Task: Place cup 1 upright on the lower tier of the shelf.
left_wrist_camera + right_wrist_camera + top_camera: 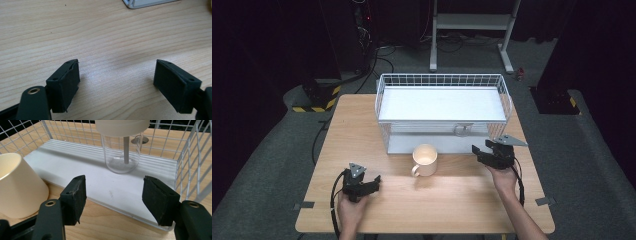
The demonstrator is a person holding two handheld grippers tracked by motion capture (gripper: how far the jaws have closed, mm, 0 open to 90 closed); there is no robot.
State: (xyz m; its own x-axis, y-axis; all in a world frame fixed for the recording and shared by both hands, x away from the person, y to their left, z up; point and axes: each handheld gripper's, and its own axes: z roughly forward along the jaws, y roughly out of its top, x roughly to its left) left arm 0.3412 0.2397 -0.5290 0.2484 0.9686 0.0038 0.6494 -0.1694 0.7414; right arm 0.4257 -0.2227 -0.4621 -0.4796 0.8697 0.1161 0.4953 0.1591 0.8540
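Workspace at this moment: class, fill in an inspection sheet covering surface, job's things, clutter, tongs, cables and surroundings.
Surface: wooden table, bare wood under the left tongs.
Job's things: cream mug upright before the white wire rack; clear cup with white lid on the rack's lower shelf.
Clutter: nothing seen.
Tongs: left tongs open over bare wood; right tongs open, nothing between them, facing the clear cup.
Cables: one trails from each gripper; more lie on the floor behind.
Surroundings: dark room, grey floor, white stand behind.
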